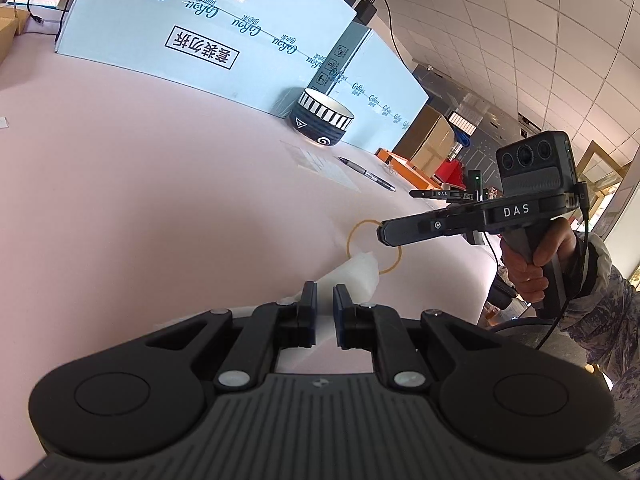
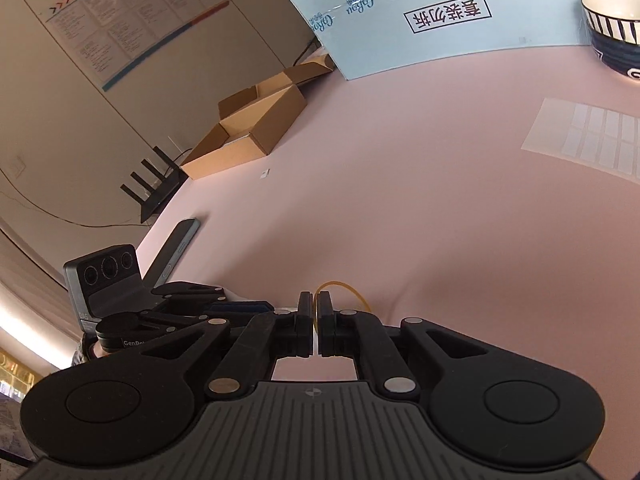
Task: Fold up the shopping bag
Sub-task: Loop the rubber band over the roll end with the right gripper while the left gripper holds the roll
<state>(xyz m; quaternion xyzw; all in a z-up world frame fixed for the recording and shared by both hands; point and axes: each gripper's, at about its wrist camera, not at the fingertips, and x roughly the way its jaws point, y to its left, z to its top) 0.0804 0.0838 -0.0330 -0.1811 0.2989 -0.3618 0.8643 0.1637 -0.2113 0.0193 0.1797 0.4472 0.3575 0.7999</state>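
Your pink table (image 1: 140, 200) is pretty busy: light-blue cartons (image 1: 208, 28) at 12 o'clock, a striped bowl (image 1: 322, 122) in front, a pen (image 1: 368, 174) at 1. Your left gripper (image 1: 325, 304) is pinched onto the folded white shopping bag (image 1: 356, 276). Your right gripper (image 2: 316, 312) is nearly closed around a yellow rubber band (image 2: 344, 290). Open cardboard box (image 2: 248, 128) and router (image 2: 154, 186) sit at 10.
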